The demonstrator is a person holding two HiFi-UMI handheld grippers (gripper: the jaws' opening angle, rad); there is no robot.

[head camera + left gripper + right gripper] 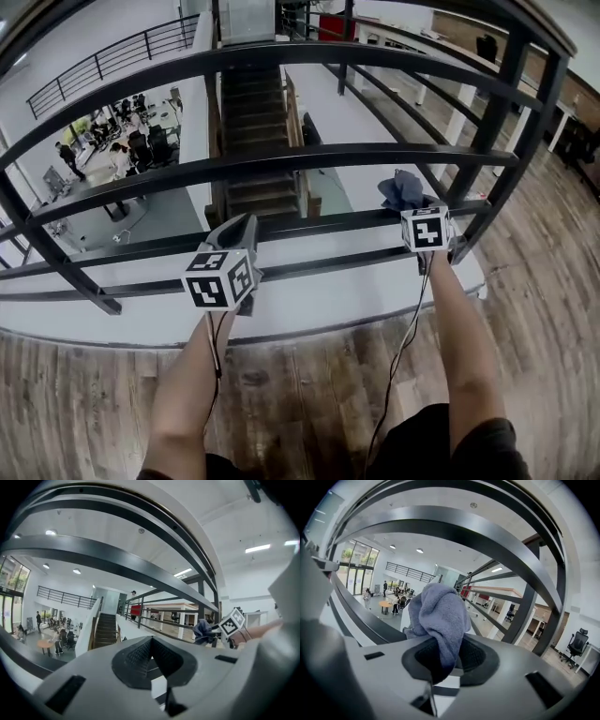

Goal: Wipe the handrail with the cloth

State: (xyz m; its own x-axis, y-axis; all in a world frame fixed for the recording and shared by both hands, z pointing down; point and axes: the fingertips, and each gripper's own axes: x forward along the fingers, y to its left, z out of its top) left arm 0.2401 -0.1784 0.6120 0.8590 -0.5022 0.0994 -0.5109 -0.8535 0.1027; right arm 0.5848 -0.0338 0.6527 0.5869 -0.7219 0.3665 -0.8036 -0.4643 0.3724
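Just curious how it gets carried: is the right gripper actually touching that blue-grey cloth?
Touching. The right gripper view shows the cloth pinched between the jaws of the right gripper, with the rest of it bunching out ahead of them.

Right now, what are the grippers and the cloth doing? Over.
Right gripper shut on cloth. Left gripper shut, empty. Cloth at handrail, contact unclear. Upright post close on cloth's right.

Blue-grey cloth (440,616), black handrail (281,161), brown floor (309,398)
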